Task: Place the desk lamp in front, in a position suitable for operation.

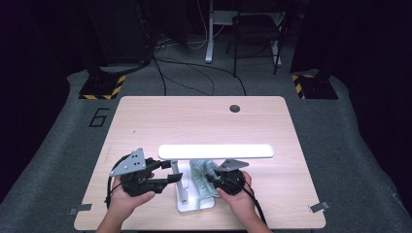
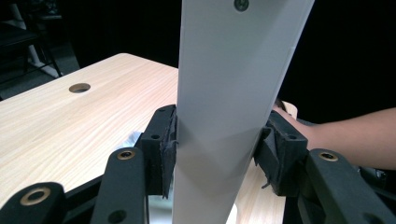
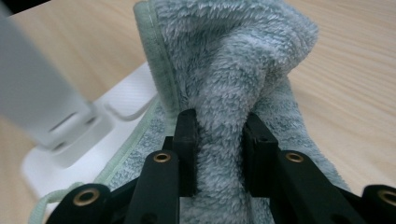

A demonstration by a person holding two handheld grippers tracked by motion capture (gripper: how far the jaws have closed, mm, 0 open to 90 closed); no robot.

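A white desk lamp stands near the table's front edge, with a long bar head [image 1: 216, 151] above a flat white base [image 1: 194, 205]. My left gripper [image 1: 178, 177] comes in from the left and is shut on the lamp's flat white upright [image 2: 224, 116], its pads pressing both sides. A pale green fluffy cloth [image 1: 200, 171] lies bunched on the base under the head. My right gripper [image 1: 213, 180] is shut on a raised fold of that cloth [image 3: 233, 60], with the lamp base [image 3: 126, 98] just to the left of it in the right gripper view.
The wooden table [image 1: 145, 121] has a round cable hole [image 1: 235, 108] at the back right. Metal clips [image 1: 77, 209] [image 1: 318, 207] sit at its front corners. A chair, desk legs and floor cables lie beyond the table. A forearm [image 2: 355, 135] shows behind the upright.
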